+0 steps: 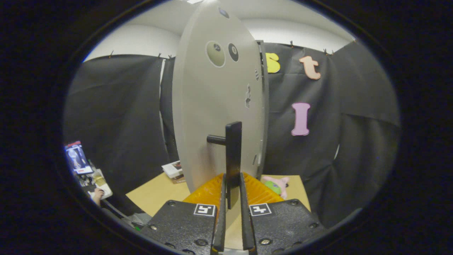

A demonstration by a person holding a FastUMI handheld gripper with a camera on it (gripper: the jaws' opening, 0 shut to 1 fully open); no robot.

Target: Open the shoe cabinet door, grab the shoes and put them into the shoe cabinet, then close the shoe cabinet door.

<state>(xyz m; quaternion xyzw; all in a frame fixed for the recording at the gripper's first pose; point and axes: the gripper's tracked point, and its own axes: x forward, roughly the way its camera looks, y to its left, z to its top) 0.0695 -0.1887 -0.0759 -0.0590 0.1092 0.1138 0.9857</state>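
Gripper: one gripper (233,184), its two fingers (223,198) drawn close together with the lower end of the handle between them; they appear to press on both its sides, so it is clenched on the handle.
Handle: one dark upright bar (233,156), joined to the door by one short post on its left.
Door: one pale grey door (216,106), seen at a steep angle, rising from just ahead of the fingers; its far edge lies against a dark strip on the right.
Door marks: two round stickers near the top, one larger and greenish, one smaller and dark; a few small marks lower down.
Table: one light wooden table (155,194) under the door, with bare top to the left of the fingers.
Booklet: one booklet (172,169) on the table, just left of the door's lower edge.
Plush: one pink and green plush (277,185) on the table, right of the fingers.
Room: bare table on the left; to the right the plush sits near the fingers.
Person: one hand (97,195) far left, beside one lit screen (78,158).
Shoes: cannot tell where they are.
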